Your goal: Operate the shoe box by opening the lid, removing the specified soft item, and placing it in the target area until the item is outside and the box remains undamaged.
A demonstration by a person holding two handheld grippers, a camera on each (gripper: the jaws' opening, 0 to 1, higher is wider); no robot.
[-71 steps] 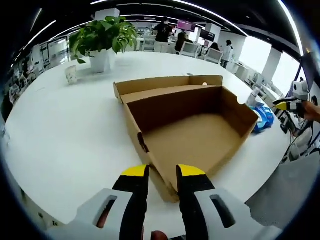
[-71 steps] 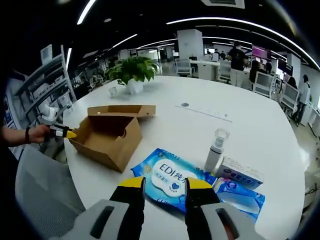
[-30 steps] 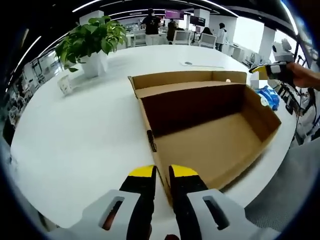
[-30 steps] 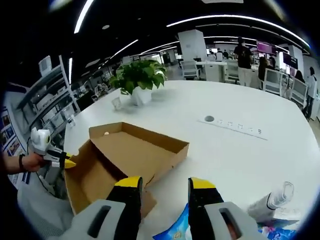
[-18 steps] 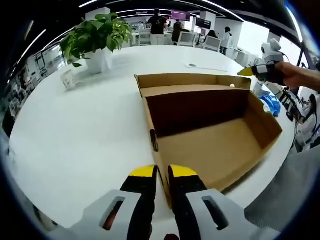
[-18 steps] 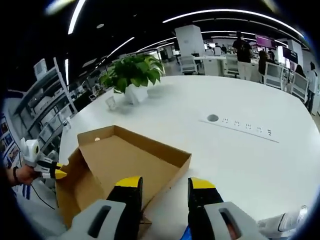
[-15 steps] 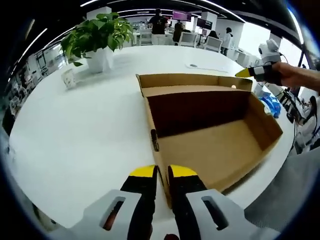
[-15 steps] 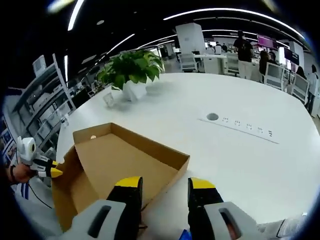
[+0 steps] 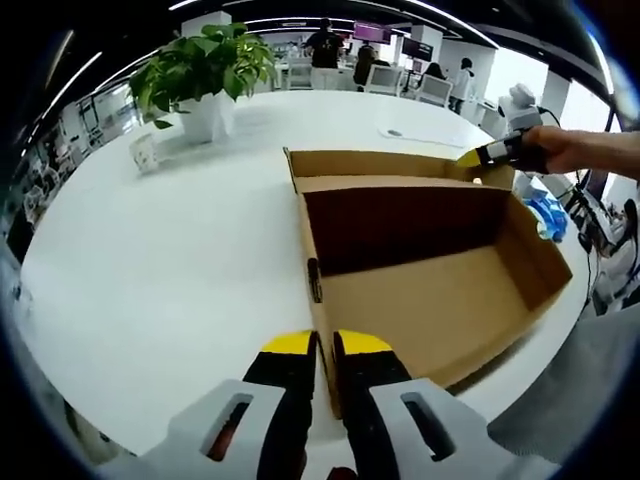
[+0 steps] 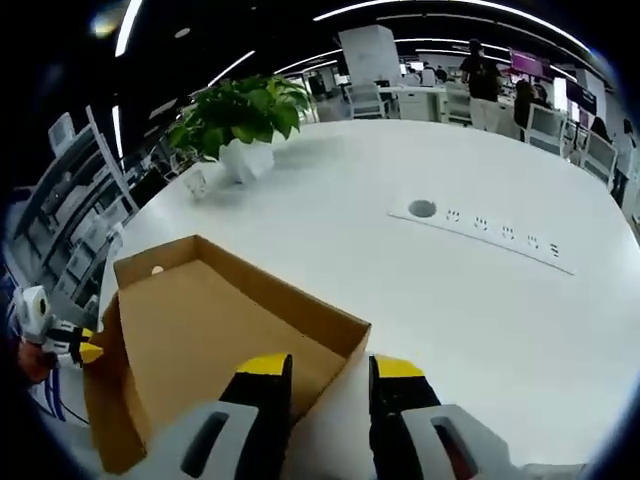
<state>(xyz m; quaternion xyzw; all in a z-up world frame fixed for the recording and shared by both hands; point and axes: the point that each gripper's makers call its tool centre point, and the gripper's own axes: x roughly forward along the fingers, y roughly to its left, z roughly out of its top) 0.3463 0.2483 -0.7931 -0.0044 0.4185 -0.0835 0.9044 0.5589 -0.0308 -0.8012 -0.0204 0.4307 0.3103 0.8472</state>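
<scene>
Desk [image 9: 150, 260]: white and round, carrying everything; it spreads ahead of and to both sides of both tongs.
Shoe box [image 9: 430, 270]: open brown cardboard, lid folded back flat on the desk at the side farthest from the left tongs. Its long axis runs roughly crosswise in the left gripper view, from the near corner at the left tongs away to the right. The interior is bare cardboard as far as both views show.
Left tongs [image 9: 320, 345]: jaws nearly closed, straddling the near corner wall of the shoe box, one jaw outside and one inside; judged to be clamped on that wall and steadying the box.
Right tongs [image 10: 320, 368]: jaws parted and holding nothing, straddling the box's corner at the opposite end [image 10: 345, 330]. In the left gripper view they sit at the box's far right corner [image 9: 470, 158], held in a person's hand [image 9: 560, 150].
Soft item: a blue pack [image 9: 552, 215] lies on the desk just beyond the right end wall of the box, outside it; judged to be the item, though it is small and partly hidden.
Deciding relation: the right tongs are much nearer the pack; the left tongs are a full box-length away.
Potted plant [image 10: 240, 125]: well beyond the box, clear of the work.
</scene>
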